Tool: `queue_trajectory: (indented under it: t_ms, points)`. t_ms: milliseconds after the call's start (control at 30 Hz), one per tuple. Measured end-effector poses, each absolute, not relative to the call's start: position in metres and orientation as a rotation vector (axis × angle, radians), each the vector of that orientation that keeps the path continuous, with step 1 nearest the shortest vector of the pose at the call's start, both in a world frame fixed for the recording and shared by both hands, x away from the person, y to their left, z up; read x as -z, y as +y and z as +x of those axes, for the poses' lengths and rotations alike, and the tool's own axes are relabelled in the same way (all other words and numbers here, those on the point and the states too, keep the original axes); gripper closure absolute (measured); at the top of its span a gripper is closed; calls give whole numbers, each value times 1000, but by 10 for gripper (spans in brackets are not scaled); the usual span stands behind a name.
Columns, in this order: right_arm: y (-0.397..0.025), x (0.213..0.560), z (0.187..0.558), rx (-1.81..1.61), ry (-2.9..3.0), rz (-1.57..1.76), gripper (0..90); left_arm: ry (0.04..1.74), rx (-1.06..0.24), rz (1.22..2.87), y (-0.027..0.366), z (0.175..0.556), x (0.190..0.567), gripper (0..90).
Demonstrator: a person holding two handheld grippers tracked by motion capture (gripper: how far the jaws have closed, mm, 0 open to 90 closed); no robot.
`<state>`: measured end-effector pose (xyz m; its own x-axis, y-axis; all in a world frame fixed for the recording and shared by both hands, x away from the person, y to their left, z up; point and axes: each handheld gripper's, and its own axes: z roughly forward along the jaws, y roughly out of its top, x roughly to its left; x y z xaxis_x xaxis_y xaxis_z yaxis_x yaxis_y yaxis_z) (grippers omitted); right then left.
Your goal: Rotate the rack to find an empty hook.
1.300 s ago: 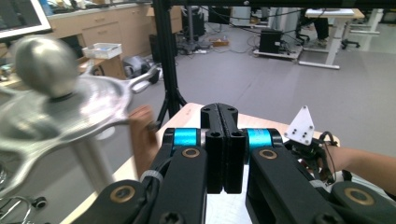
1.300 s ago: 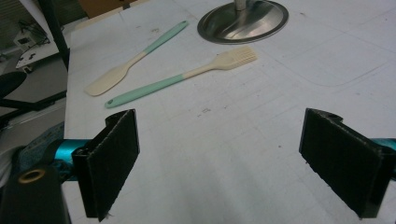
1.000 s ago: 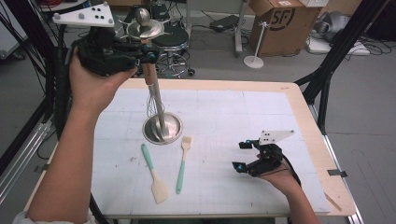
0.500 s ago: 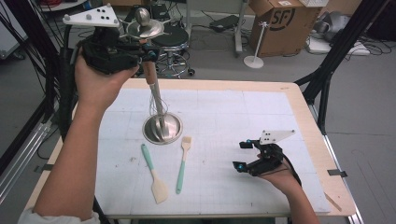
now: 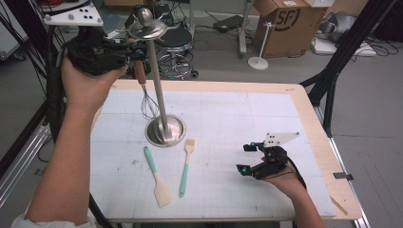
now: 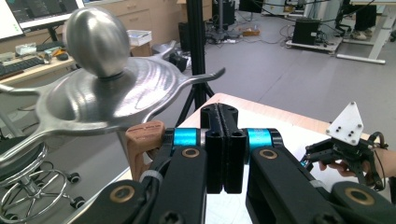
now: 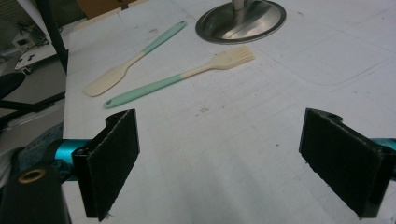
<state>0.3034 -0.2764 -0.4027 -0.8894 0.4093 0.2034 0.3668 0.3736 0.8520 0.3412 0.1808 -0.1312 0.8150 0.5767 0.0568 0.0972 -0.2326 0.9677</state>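
While the steel utensil stand (image 5: pixel 160 104) rises at the table's far left, the left gripper (image 5: pixel 135 50) sits beside its hook crown, jaws pressed together, the whisk (image 5: pixel 145 90) hanging just beside them. Near right, the right gripper (image 5: pixel 244 159) rests with jaws wide apart. Between lie a spatula (image 5: pixel 157 175) and a slotted turner (image 5: pixel 186 166).

the left arm is raised high at the far left, and the hand holds the left gripper (image 5: pixel 135 50) up in the air. its jaws are pressed together. the right gripper (image 5: pixel 247 159) is low at the near right, the hand behind it, with jaws wide apart and pointing to the left.
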Motion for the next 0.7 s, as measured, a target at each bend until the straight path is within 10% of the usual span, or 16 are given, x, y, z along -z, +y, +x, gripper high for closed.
queue_trajectory:
  t_ms: [700]
  points:
    - [-277,402,303,-1581,2569,729,116,575,-496,1760,197,346,133,894]
